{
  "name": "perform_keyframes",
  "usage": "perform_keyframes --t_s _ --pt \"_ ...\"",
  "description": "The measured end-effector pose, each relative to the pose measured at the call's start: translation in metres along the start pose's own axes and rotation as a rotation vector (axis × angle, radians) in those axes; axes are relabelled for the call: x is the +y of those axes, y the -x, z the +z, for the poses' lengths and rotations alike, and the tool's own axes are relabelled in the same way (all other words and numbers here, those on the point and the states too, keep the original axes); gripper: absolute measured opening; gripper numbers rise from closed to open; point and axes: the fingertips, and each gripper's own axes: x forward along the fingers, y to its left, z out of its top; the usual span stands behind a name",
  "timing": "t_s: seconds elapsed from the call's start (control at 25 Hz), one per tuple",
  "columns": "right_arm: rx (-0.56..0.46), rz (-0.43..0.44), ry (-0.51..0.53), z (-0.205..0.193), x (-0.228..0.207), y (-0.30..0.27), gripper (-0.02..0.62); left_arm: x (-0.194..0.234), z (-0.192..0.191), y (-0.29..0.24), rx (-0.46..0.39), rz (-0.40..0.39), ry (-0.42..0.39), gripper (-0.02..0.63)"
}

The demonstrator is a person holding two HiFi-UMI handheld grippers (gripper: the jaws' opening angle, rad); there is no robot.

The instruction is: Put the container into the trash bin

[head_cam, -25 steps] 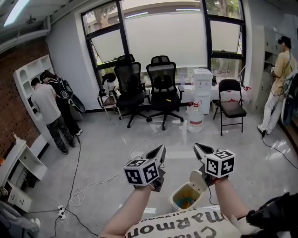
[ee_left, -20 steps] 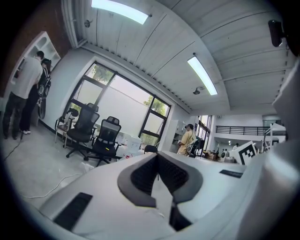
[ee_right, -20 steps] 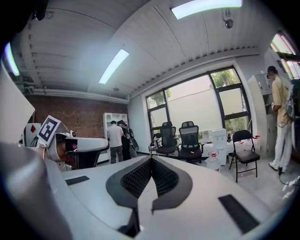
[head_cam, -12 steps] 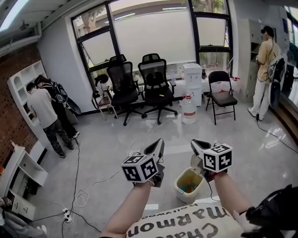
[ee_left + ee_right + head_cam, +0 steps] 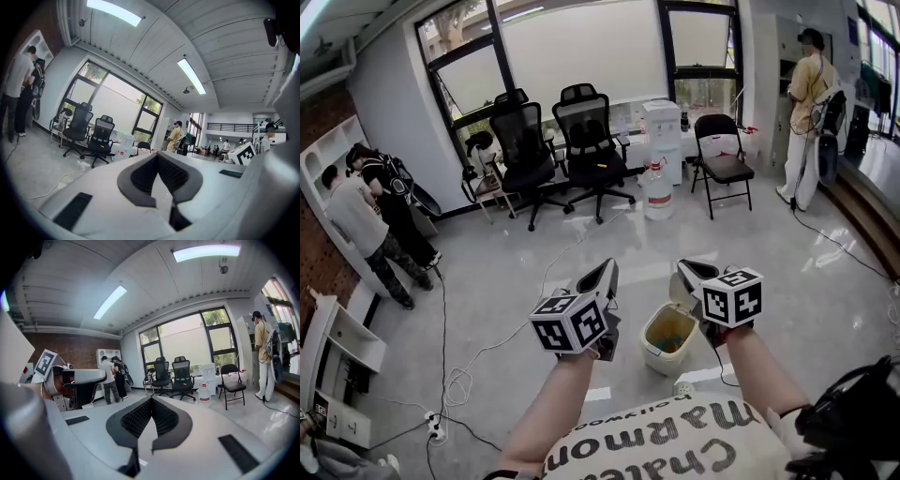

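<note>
A cream trash bin (image 5: 652,349) stands on the grey floor with its lid tipped back; its inside looks yellow with something bluish at the bottom. My left gripper (image 5: 607,273) is held just left of the bin and my right gripper (image 5: 685,271) just above its right rim. Both point away from me. In the left gripper view the left gripper (image 5: 157,155) has its jaws closed together with nothing between them. The right gripper (image 5: 151,399) looks the same in its own view. No container shows in either gripper.
Two black office chairs (image 5: 589,141) stand by the window, with a water dispenser (image 5: 661,127), a water bottle (image 5: 657,193) and a folding chair (image 5: 721,165) to their right. Two people (image 5: 367,225) stand far left, another person (image 5: 807,105) far right. Cables (image 5: 457,377) cross the floor.
Both grippers and the view have swung across the room. The bin has come up in the picture, from below and right of the grippers to between them. Both grippers stay shut.
</note>
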Motion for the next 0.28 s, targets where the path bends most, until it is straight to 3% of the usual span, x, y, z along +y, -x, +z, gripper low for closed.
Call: perform_keyframes --t_s 0.28 --pt "-0.023 -0.023 0.009 0.0009 -0.0043 0.0089 0.002 -0.0055 -0.0050 0.0077 -0.013 0.003 -0.034 0.011"
